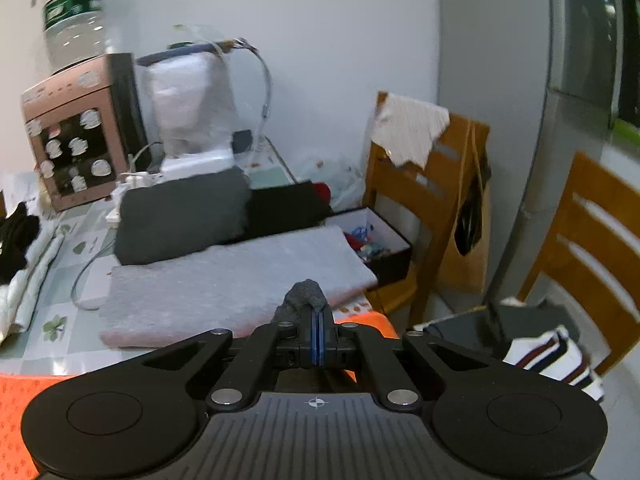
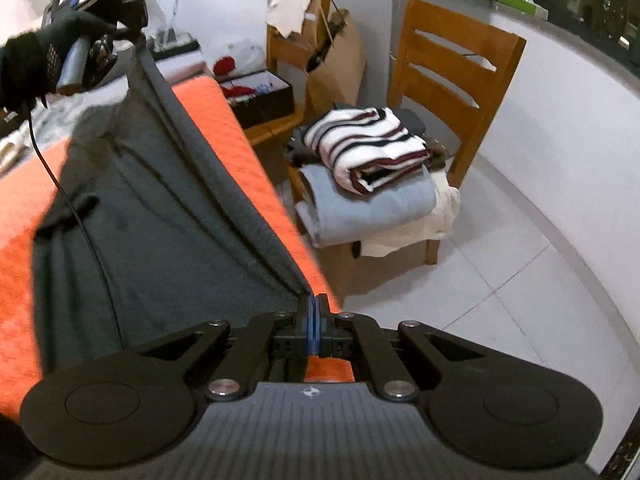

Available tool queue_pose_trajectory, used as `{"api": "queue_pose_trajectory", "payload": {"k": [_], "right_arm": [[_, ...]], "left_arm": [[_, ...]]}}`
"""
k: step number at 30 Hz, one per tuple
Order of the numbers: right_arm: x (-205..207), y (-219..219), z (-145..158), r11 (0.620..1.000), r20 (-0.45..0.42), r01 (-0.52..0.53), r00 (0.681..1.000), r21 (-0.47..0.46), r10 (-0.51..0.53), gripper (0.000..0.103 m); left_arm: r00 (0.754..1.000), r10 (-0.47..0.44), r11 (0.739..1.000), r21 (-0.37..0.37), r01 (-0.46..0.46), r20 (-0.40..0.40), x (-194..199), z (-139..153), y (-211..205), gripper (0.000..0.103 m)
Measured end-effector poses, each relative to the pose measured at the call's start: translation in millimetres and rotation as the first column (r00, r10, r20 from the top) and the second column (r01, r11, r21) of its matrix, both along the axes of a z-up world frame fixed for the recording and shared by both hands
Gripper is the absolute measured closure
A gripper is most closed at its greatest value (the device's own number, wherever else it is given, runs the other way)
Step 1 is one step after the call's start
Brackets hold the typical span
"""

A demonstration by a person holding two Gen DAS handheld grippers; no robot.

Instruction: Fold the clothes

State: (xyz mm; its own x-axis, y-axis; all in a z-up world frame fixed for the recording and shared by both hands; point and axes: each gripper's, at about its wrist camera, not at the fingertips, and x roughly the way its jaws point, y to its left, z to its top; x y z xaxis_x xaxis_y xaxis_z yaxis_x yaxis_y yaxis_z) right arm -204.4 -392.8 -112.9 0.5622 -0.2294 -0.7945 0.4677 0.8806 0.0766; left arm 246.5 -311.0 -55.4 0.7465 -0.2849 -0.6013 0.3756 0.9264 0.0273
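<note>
The left tongs are clenched on a bunched corner of a dark grey garment, the tuft of cloth poking out above the blue pads at 12 o'clock. The right tongs are likewise clamped on another corner of the same garment. In the right wrist view the cloth stretches taut from the right tongs up toward 11 o'clock, where a gloved hand holds the left tool, and the rest drapes over an orange cover on the worktop. Beyond the left tongs lie a folded light grey garment and, at 11 o'clock, a folded dark one. At 2 o'clock from the right tongs, a wooden chair carries a striped sweater on a folded pale blue garment.
</note>
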Motion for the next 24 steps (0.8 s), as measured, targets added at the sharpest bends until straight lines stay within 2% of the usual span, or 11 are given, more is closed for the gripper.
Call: {"api": "queue_pose_trajectory", "payload": {"k": [8, 10, 12, 13, 14, 16, 20, 24], "right_arm": [[9, -17, -32, 0.997, -0.022, 0.004, 1.0, 0.071, -0.002, 0.101], [9, -18, -34, 0.997, -0.018, 0.012, 1.0, 0.082, -0.011, 0.101], [10, -21, -35, 0.995, -0.016, 0.025, 1.0, 0.093, -0.024, 0.1], [11, -23, -36, 0.995, -0.016, 0.03, 0.999, 0.097, -0.028, 0.1], [11, -24, -36, 0.994, -0.016, 0.034, 0.999, 0.1, -0.033, 0.099], [12, -25, -37, 0.994, -0.018, 0.039, 0.999, 0.099, -0.037, 0.099], [14, -24, -33, 0.996, -0.025, 0.061, 0.998, 0.069, -0.059, 0.095], [11, -15, -19, 0.996, -0.031, 0.091, 0.995, 0.004, -0.091, 0.087]], "left_arm": [[0.998, -0.063, 0.994, 0.085, 0.065, -0.018, 10, -45, -52, 0.097], [0.997, -0.079, 0.991, 0.106, 0.081, -0.023, 12, -56, -65, 0.091], [0.995, -0.094, 0.987, 0.126, 0.097, -0.028, 15, -67, -78, 0.089], [0.994, -0.11, 0.986, 0.123, 0.113, -0.024, 15, -70, -82, 0.084], [0.991, -0.131, 0.985, 0.106, 0.133, -0.02, 16, -69, -83, 0.079], [0.987, -0.155, 0.985, 0.065, 0.157, -0.028, 18, -65, -83, 0.063], [0.978, -0.205, 0.979, -0.011, 0.205, -0.047, 20, -47, -68, 0.053], [0.966, -0.254, 0.967, -0.027, 0.253, -0.047, 17, -24, -36, 0.051]]}}
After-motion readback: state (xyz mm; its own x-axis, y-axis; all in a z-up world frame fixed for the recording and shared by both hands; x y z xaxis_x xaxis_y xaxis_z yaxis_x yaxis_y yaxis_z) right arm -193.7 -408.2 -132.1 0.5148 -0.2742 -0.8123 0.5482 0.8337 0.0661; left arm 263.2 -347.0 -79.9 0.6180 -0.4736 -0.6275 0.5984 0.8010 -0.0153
